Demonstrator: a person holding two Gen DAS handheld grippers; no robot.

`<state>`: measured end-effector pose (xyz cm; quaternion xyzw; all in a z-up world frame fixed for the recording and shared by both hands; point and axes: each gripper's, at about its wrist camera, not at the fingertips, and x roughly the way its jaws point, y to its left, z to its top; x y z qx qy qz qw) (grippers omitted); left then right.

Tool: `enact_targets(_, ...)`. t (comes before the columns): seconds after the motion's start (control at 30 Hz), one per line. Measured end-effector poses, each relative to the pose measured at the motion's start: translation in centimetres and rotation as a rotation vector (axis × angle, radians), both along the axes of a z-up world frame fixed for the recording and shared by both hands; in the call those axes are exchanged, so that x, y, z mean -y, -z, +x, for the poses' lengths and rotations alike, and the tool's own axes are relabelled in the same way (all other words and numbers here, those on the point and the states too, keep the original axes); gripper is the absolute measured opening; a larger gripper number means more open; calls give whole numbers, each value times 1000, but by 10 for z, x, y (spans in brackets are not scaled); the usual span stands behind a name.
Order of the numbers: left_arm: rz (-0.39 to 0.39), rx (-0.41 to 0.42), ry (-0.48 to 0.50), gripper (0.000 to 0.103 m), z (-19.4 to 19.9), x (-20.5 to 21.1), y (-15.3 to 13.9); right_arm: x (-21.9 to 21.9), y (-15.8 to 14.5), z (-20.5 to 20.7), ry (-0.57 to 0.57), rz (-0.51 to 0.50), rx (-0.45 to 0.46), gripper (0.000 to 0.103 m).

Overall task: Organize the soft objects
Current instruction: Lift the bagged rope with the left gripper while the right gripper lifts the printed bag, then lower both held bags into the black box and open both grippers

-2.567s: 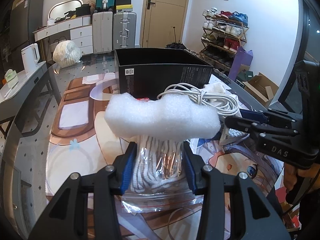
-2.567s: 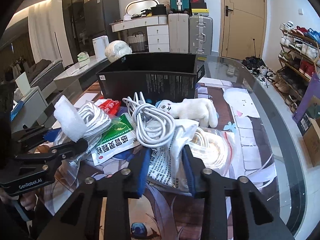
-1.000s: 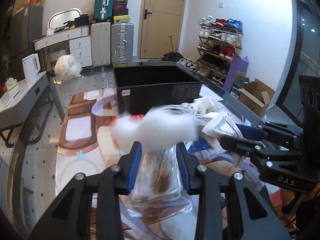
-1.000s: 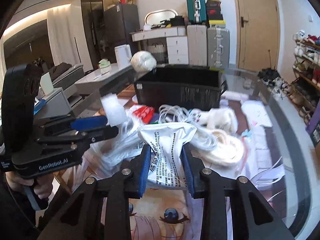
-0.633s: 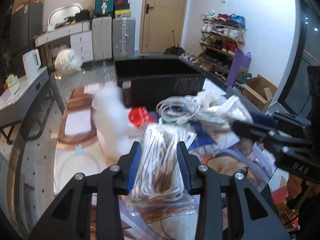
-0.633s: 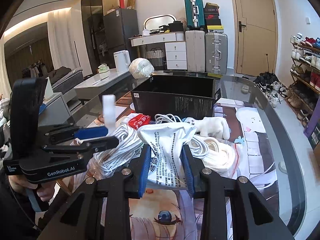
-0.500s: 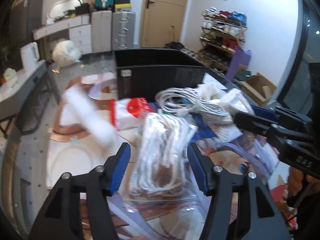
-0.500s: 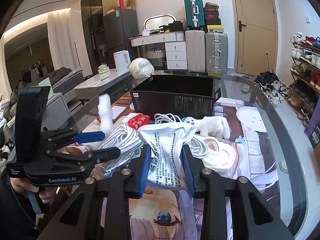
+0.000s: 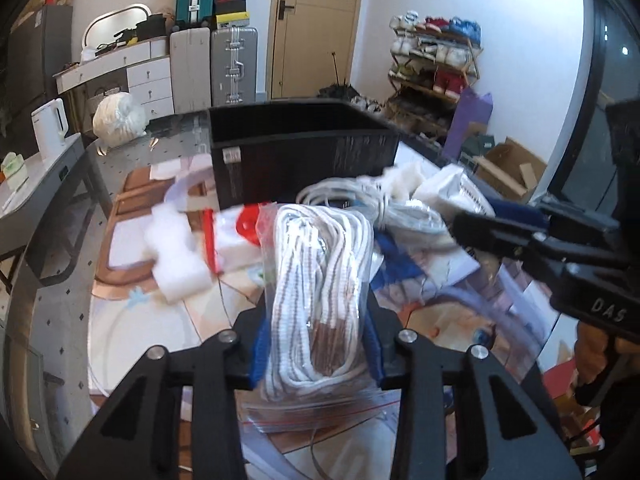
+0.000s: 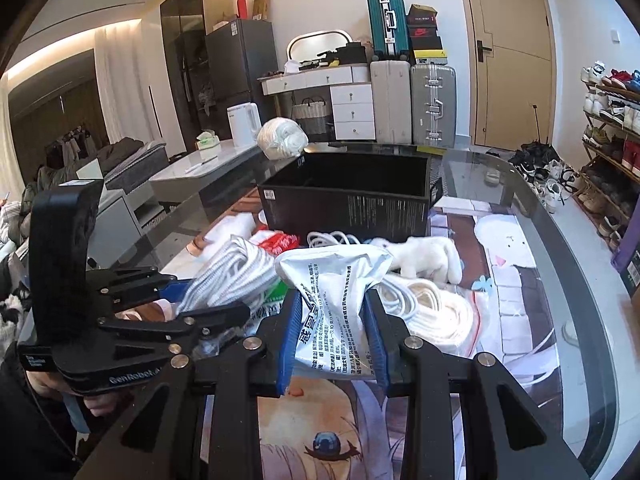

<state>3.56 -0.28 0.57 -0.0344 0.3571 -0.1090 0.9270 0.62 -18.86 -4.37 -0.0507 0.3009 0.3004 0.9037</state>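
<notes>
My left gripper [image 9: 316, 354] is shut on a clear zip bag of white striped rope [image 9: 320, 280], held above the table; it also shows in the right wrist view [image 10: 228, 276]. A white foam piece [image 9: 176, 252] lies on the table to its left. My right gripper [image 10: 334, 340] is shut on a white printed packet [image 10: 336, 296]. The open black box [image 10: 352, 196] stands behind the pile. A white plush toy [image 10: 428, 258], a white cable coil [image 9: 352, 200] and a bagged cream rope [image 10: 436, 312] lie in front of it.
A red-and-white packet [image 9: 236, 232] lies beside the box. The glass table edge [image 10: 580, 280] curves at the right. A grey side desk [image 9: 36, 184] with a kettle stands at the left. Suitcases, a shoe rack and a door are behind.
The foam piece has fallen off the rope bag and landed on the table at the left. My left gripper opened briefly, then shut again on the bag. The right gripper lifted its packet.
</notes>
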Motion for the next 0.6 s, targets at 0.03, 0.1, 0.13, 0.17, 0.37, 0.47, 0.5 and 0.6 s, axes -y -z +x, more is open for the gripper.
enact_targets(0.03,-11,4,-1,37,1,-2,-2,0,-2,1,0,5,6,31)
enact_targets(0.1,-19,17,-9,37,3,-5,-9,-1,-6,3,-3,11,10,31)
enact_targets(0.13,-20,24,-13,37,4,-6,-12,-1,-9,4,-4,15,14,31)
enact_targets(0.17,-22,31,-15,37,5,-7,-16,-2,-12,6,-5,18,17,31)
enact_targets(0.37,-23,68,-56,37,24,-19,-37,-5,-29,17,-5,37,33,31)
enact_targets(0.47,-22,86,-79,37,35,-25,-47,-7,-38,26,-1,39,41,31)
enact_targets(0.5,-24,92,-78,37,38,-27,-49,-7,-39,29,-1,39,39,31)
enact_targets(0.6,-20,100,-85,37,49,-30,-56,-10,-45,39,-3,35,40,31)
